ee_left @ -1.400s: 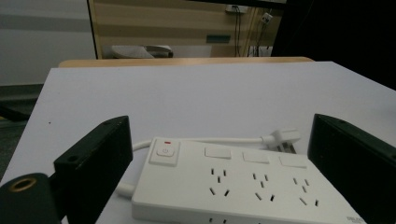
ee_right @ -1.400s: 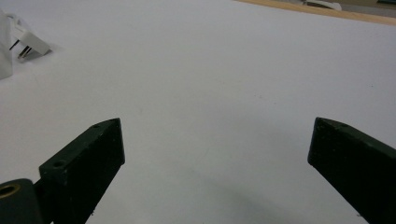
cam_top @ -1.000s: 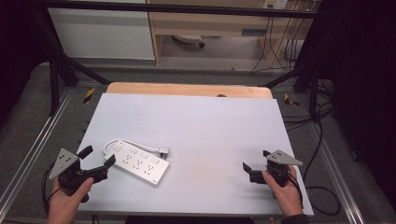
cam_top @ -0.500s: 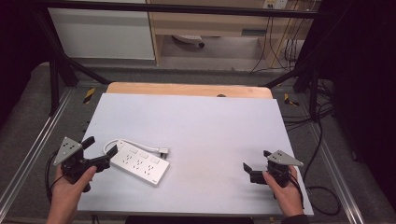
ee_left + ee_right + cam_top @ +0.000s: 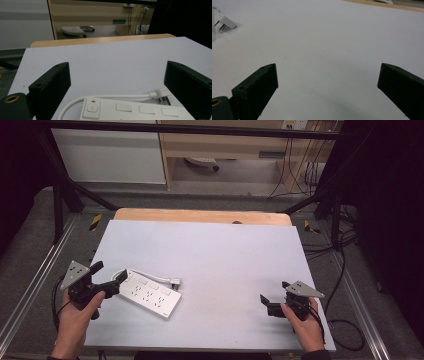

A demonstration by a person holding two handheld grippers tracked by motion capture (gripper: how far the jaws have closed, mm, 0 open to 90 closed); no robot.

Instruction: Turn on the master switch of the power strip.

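High view: from above the near edge, faces 12 o'clock and down over the table (image 5: pixel 210 245).
Left gripper view: low, close to the power strip (image 5: pixel 130 110).
Right gripper view: low over the table.
Shared: the plug (image 5: pixel 223 22).
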